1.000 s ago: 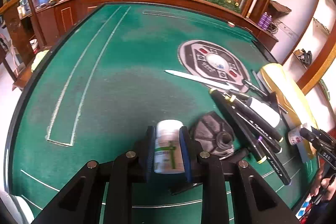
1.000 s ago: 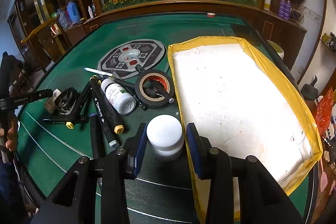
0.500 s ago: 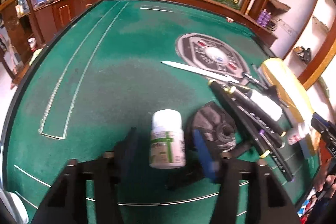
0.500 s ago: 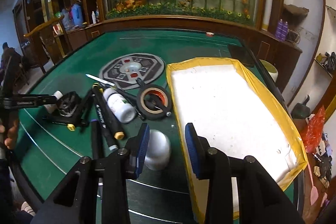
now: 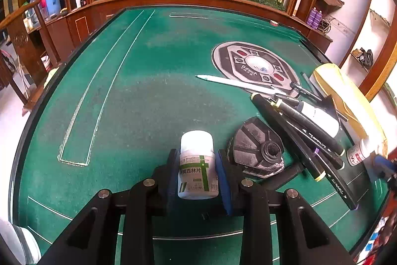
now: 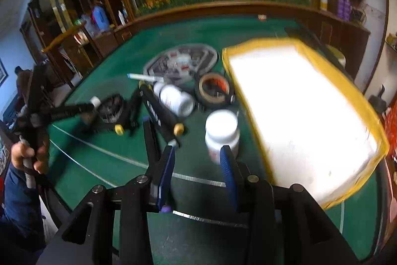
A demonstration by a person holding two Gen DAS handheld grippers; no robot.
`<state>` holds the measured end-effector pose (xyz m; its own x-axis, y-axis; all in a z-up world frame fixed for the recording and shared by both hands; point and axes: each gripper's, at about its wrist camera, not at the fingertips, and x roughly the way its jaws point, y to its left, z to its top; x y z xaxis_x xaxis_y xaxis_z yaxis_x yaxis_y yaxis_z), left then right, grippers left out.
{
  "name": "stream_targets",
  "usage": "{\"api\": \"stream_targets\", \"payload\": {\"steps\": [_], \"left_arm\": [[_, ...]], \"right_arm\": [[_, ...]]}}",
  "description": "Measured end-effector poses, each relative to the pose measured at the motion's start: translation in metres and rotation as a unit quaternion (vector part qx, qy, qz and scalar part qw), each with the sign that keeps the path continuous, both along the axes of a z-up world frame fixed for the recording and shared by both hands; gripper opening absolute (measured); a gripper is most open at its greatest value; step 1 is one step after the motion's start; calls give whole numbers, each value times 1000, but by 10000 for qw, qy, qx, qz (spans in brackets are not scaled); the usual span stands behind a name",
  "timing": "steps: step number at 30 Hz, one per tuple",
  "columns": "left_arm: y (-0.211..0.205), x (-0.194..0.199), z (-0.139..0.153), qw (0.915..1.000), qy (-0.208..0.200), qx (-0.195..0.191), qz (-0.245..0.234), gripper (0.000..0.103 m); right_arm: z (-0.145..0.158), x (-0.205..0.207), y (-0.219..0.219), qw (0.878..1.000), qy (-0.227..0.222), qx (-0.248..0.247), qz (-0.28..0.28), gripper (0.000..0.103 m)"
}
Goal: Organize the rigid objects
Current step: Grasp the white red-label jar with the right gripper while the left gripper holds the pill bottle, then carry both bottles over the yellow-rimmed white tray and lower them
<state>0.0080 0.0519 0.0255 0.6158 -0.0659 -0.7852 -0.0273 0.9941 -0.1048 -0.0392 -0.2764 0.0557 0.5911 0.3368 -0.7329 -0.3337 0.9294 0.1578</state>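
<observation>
So the left tool point(image 5: 198, 175) is clamping a white pill bottle point(image 5: 197, 165) with a green-striped label, both blue pads pressing against its sides, and the bottle is standing upright on the green counter point(image 5: 139, 96). Just to its right a black ridged disc point(image 5: 256, 149) is lying next to a pile of black markers point(image 5: 302, 133). The right tool point(image 6: 197, 165) is sitting wide open with nothing in it; a white-capped jar point(image 6: 221, 132) is standing just past its right pad, beside the yellow-rimmed tray point(image 6: 357, 96). A roll of tape point(image 6: 214, 88) and another white bottle point(image 6: 176, 101) are lying farther back. That view's pretty blurry.
</observation>
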Motion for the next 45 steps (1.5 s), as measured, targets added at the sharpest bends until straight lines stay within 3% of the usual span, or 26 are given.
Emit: {"api": "stream_targets", "payload": {"steps": [2, 6, 9, 10, 12, 13, 21, 22, 23, 25, 28, 34, 36, 38, 40, 45], "left_arm": [[-2, 0, 0, 10000, -34, 83, -8, 32], [-4, -1, -1, 9998, -94, 166, -15, 32], [-3, -2, -1, 9998, -136, 138, 1, 32], [-2, -2, -1, 9998, -147, 118, 4, 32], [0, -3, -1, 9999, -162, 19, 37, 31], [2, -4, -1, 9998, -170, -40, 52, 31], [13, -12, 10, 9985, -295, -441, 140, 29], [11, -13, 13, 9984, -309, -453, 125, 20], [9, -14, 18, 9983, -312, -480, 83, 2], [2, -15, 27, 9977, -340, -588, -48, 2], [-12, -14, 38, 9984, -423, -356, -142, 2], [-11, -10, 31, 9999, 1, -145, -71, 4], [-4, -11, 30, 10000, 58, -46, 21, 14], [2, -10, 26, 9997, 157, 63, 158, 65], [7, -11, 25, 9998, 124, -12, 179, 73], [-8, -5, 16, 9993, 243, 298, 2, 72]], "right_arm": [[-10, 5, 3, 9994, 68, -262, -225, 38], [-20, 22, 0, 9970, 192, -412, -632, 49], [-23, 37, 2, 9964, 238, -470, -663, 50], [-23, 39, 4, 9967, 204, -469, -631, 49], [-24, 41, 8, 9967, 136, -559, -571, 35], [-23, 39, 8, 9968, 94, -557, -559, 35], [3, 23, 9, 9997, -186, -57, -154, 35], [7, 22, 7, 9997, -216, 23, -125, 35], [11, 21, 5, 9996, -230, 83, -101, 35], [19, 22, -3, 9994, -241, 239, -91, 35], [30, 27, -20, 9986, -249, 410, -233, 35], [34, 19, -37, 9976, -318, 545, -281, 35], [32, 17, -39, 9976, -290, 571, -258, 35], [30, 18, -42, 9973, -269, 628, -260, 35], [29, 19, -45, 9970, -246, 698, -248, 35], [27, 20, -47, 9965, -233, 757, -263, 35]]}}
